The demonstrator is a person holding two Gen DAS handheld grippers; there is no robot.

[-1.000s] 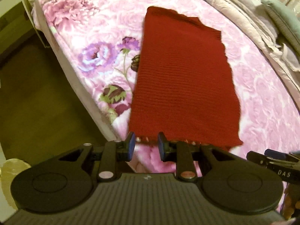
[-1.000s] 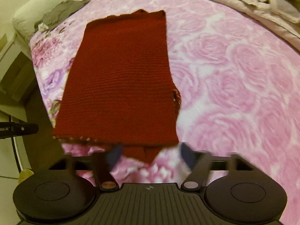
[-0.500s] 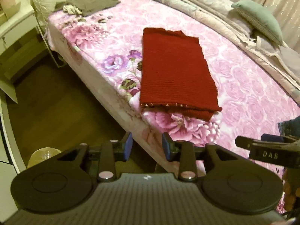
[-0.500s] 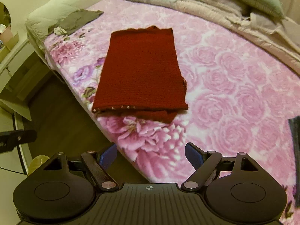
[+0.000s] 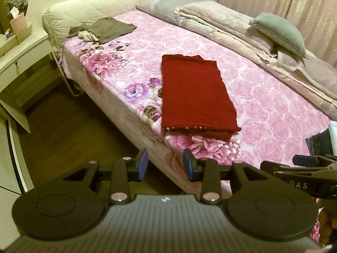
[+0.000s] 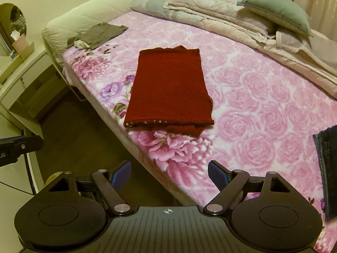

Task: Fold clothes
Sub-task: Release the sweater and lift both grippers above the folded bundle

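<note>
Sweater [image 5: 195, 93] is lying folded on the bed [image 5: 273, 113], well ahead of both claws; left claw [image 5: 165, 164] and right claw [image 6: 169, 174] are gaping, holding nothing.

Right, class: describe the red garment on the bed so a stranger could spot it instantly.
Start at the bed with the pink rose-print cover. Near its front edge lies the red knit garment, folded into a long flat rectangle. Unlike the crumpled grey garment up by the headboard, it is deep red and neatly squared.

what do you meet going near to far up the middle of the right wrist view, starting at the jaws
right gripper → pink floral bedspread → folded red knit → pale rolled duvet
</note>
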